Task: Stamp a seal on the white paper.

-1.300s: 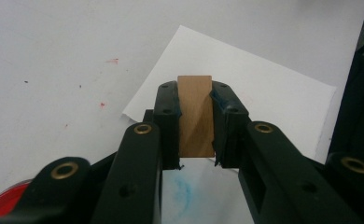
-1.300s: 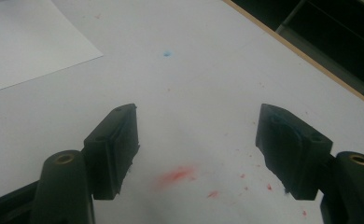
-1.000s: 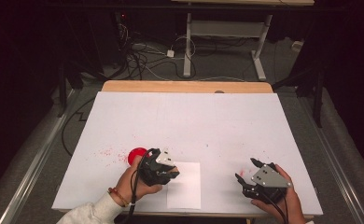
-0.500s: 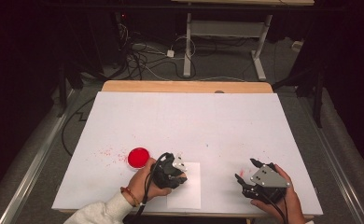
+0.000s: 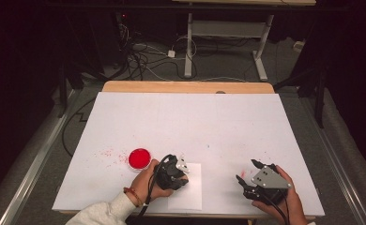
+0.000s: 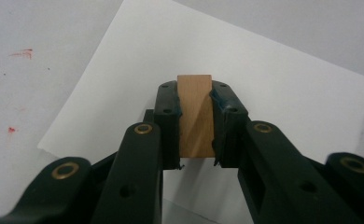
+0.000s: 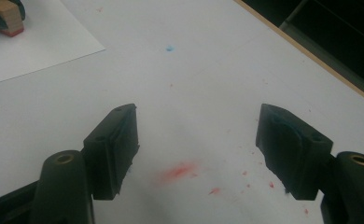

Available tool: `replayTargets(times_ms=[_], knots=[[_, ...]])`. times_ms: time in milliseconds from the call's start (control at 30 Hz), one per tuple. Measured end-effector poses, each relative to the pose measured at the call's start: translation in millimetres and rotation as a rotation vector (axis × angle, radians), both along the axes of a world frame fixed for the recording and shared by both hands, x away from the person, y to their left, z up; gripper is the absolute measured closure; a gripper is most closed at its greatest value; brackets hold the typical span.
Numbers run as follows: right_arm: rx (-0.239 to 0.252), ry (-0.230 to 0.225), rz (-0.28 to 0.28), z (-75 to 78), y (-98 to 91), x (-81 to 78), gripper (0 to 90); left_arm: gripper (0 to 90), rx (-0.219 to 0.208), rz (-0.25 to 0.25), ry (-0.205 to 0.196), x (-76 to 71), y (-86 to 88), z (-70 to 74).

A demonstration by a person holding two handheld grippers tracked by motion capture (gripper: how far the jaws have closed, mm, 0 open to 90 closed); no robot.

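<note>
— So, where's the wooden block at the moment?

— Clamped between the jaws of the left hand-held gripper, which are pressed onto its two sides. In the left gripper view the block stands up past the jaw tips, with the white sheet of paper behind it. In the right gripper view you can see the block's lower end is red, and it sits right over the paper; whether it touches the sheet I cannot tell

— And where is that on the desk?

— Near the front edge, a little left of centre. The left hand holds its hand-held gripper over the near left part of the paper. A round red dish sits just beside it on the left, with red specks scattered on the desk surface around it

— What about the other side?

— The right hand-held gripper is well apart from the paper, near the front right of the desk. Its jaws are spread wide with nothing between them; in the right gripper view there's only bare white surface and a few red smears in the gap

— Anything else on the desk?

— A small blue dot beyond the paper's corner
</note>
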State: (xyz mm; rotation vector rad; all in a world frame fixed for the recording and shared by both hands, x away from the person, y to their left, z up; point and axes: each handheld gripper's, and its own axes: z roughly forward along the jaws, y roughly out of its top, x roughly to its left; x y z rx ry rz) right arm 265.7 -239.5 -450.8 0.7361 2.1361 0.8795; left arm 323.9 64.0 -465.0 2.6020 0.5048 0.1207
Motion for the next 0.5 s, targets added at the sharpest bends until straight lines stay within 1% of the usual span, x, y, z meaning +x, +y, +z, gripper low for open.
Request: replayTargets(times_ms=[167,500], knots=[[0.002,0.000,-0.001,0.0,-0.1,0.2,29.8,73.4,-0.004,-0.002,0.002,0.3,0.3,-0.2],[0.001,0.001,-0.001,-0.5,0.4,0.5,29.8,73.4,0.007,-0.006,-0.004,-0.2,-1.1,0.2]])
